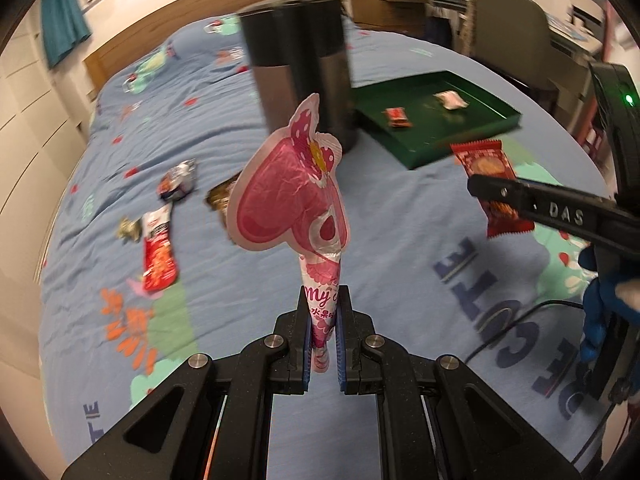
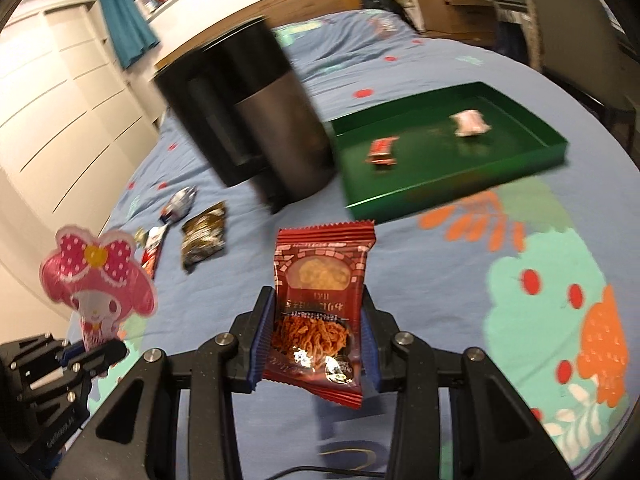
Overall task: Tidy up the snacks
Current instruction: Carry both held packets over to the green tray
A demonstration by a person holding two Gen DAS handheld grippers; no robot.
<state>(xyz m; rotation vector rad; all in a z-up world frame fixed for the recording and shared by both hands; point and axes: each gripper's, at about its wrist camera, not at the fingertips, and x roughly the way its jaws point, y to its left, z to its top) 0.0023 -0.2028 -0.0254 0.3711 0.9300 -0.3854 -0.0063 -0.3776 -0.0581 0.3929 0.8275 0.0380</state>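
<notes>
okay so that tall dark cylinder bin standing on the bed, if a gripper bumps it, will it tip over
Probably fairly easily. The dark cylinder bin is tall for its base and stands on a soft blue bedsheet. Tipped, its round wall would likely roll.

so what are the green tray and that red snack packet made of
Green tray: looks like painted metal or hard glossy plastic; its thin, straight walls shine and its floor reflects the snacks in it.
Red snack packet, held in the right gripper: thin printed plastic film or foil, glossy and crinkled, with a zigzag-cut sealed top edge.
</notes>
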